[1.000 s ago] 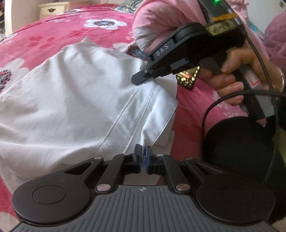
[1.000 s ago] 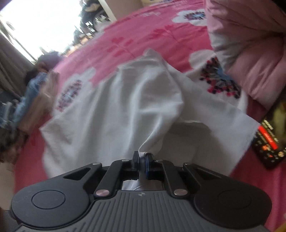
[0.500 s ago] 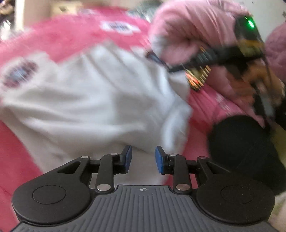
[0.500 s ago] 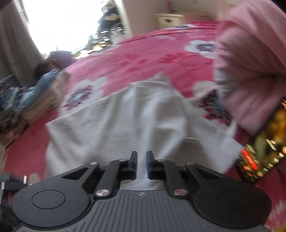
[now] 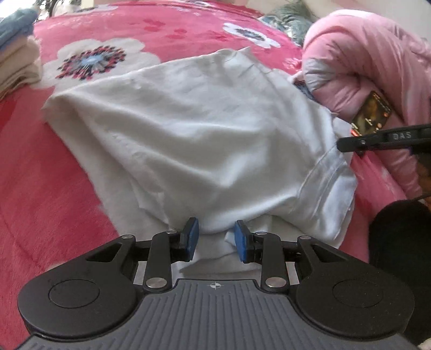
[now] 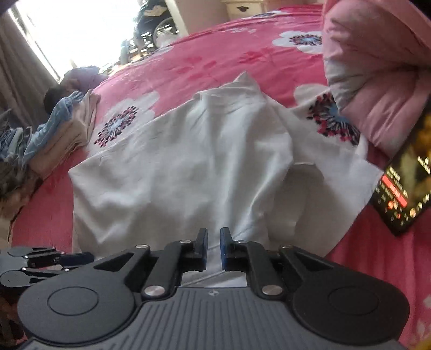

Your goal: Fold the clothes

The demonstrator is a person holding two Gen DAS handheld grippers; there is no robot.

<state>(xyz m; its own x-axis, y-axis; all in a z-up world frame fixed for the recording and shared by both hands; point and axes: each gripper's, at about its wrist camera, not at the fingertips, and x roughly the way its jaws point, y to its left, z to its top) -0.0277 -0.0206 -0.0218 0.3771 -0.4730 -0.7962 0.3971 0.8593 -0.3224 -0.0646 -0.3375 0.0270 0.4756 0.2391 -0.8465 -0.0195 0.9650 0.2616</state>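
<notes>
A white shirt (image 5: pixel 199 140) lies folded over and rumpled on a pink flowered bed (image 5: pixel 40 167); it also shows in the right wrist view (image 6: pixel 188 167). My left gripper (image 5: pixel 215 238) is open at the shirt's near edge, with cloth lying between the blue pads but not pinched. My right gripper (image 6: pixel 214 246) is slightly open over the shirt's near edge, holding nothing. The right gripper's black tip (image 5: pixel 377 138) shows in the left wrist view at the shirt's right side. The left gripper (image 6: pixel 48 262) shows at the lower left of the right wrist view.
A pink quilted jacket (image 5: pixel 363 67) lies right of the shirt, with a lit phone (image 6: pixel 406 177) beside it. A pile of folded clothes (image 6: pixel 59 129) sits at the bed's left. A dark object (image 5: pixel 398 237) is near right. A bedside cabinet (image 6: pixel 242 6) stands far back.
Both grippers let go of the shirt and opened. The lifted cloth dropped onto the bed. Both grippers drew back to the shirt's near edge.
</notes>
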